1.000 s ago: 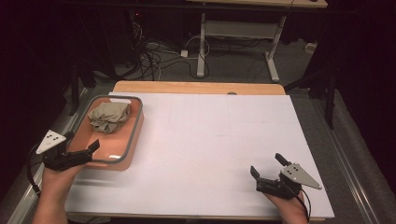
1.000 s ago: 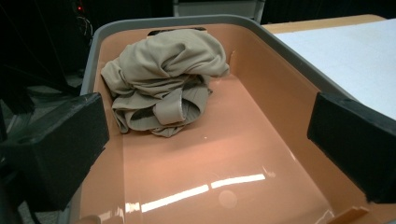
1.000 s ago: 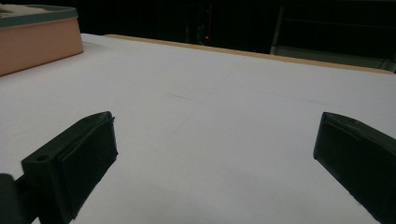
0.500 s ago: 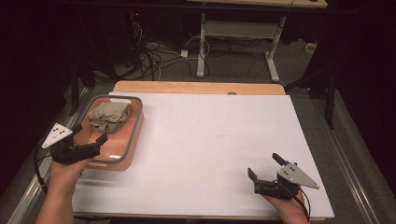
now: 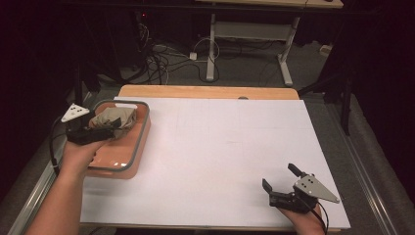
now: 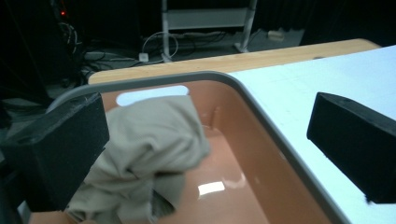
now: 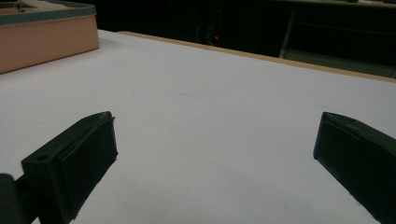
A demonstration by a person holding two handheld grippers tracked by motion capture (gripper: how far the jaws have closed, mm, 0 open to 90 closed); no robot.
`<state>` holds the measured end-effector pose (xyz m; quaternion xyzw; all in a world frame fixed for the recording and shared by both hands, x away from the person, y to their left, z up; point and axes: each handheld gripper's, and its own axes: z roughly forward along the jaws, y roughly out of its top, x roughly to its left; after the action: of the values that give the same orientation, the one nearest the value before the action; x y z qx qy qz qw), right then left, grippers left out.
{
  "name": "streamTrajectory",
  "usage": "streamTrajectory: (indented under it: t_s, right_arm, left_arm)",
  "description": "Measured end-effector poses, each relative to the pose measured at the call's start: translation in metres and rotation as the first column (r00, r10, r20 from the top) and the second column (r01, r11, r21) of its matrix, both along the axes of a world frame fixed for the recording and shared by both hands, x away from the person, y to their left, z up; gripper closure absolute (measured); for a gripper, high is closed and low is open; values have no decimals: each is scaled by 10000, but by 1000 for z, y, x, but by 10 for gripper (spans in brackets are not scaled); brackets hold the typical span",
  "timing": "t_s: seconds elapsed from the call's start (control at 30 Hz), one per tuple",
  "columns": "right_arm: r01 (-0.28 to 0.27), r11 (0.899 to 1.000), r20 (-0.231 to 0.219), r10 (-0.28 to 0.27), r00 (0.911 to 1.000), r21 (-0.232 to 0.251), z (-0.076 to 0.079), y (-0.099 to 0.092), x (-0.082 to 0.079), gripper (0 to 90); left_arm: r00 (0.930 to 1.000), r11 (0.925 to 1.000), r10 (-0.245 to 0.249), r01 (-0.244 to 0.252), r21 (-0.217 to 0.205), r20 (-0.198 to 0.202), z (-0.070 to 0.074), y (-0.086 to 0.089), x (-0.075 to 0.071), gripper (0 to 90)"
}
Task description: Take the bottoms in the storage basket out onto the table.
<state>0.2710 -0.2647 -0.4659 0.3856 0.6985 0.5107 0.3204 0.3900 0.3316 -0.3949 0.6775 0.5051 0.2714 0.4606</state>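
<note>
The right gripper [image 5: 280, 181] sits low at the near right corner of the desk [image 5: 230, 147], with its jaws wide apart and nothing between them. It has no job in this step, so it does best to rest there, out of the way. The left gripper [image 5: 103, 129] is over the orange bin [image 5: 139, 139], which stands at the left side of the desk on the white sheet. Its jaws are wide open too, and they hold nothing yet. In the left gripper view, the crumpled tan cloth [image 6: 149, 149] lies inside the bin, in the far part by the handle slot, and the left jaw looks to be right by the cloth or just brushing it. The step in hand seems to be picking the cloth up out of the bin. To do it well, the left gripper should slide a little so the fat middle of the cloth sits between both jaws, not just an edge. Then it should go down into the soft heap before it closes, so it bites a thick fold. A thin corner could slip out. The jaws should stay clear of the grey rim [image 6: 261, 107], because a bump there could push the bin. The cloth is soft and floppy, so it will hang down when lifted, and a high, straight lift will get it over the wall.
</note>
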Motion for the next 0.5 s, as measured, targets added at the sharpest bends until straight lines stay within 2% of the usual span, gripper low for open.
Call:
streamTrajectory:
  t_s: [0.07, 0.17, 0.2, 0.23, 0.33, 0.43, 0.47, 0.5]
  right_arm:
    - [11, 10000, 5, -11, 10000, 9, 0, 0, 0, 3]
    - [6, 10000, -11, -6, 10000, -3, -1, 1, 0, 3]
    - [-1, 10000, -10, 1, 10000, -23, -1, 1, 0, 3]
    - [-1, 10000, -10, 1, 10000, -23, -1, 1, 0, 3]
    - [-40, 10000, -34, 39, 10000, -50, -1, 2, 1, 3]
    - [-39, 10000, -55, 38, 10000, -59, -2, 3, 1, 3]
    - [-39, 10000, -55, 38, 10000, -59, -2, 3, 1, 3]
    - [-40, 10000, -70, 40, 10000, -52, -2, 3, 1, 3]
  left_arm:
    - [9995, 10000, 14, -15, -53, -308, 0, 2, 12, 0]
    - [9976, 9998, 97, -85, 179, -685, -1, 4, 28, 0]
    - [9946, 9995, 189, -161, 288, -1021, -4, 6, 40, 0]
    - [9946, 9995, 189, -161, 288, -1021, -4, 6, 40, 0]
    - [9860, 9979, 460, -380, 529, -1605, -10, 9, 59, 0]
    - [9700, 9953, 724, -552, 798, -2320, -20, 13, 75, 0]
    - [9631, 9941, 810, -596, 901, -2569, -23, 13, 80, 0]
    - [9518, 9918, 924, -620, 1116, -2924, -27, 13, 86, 2]
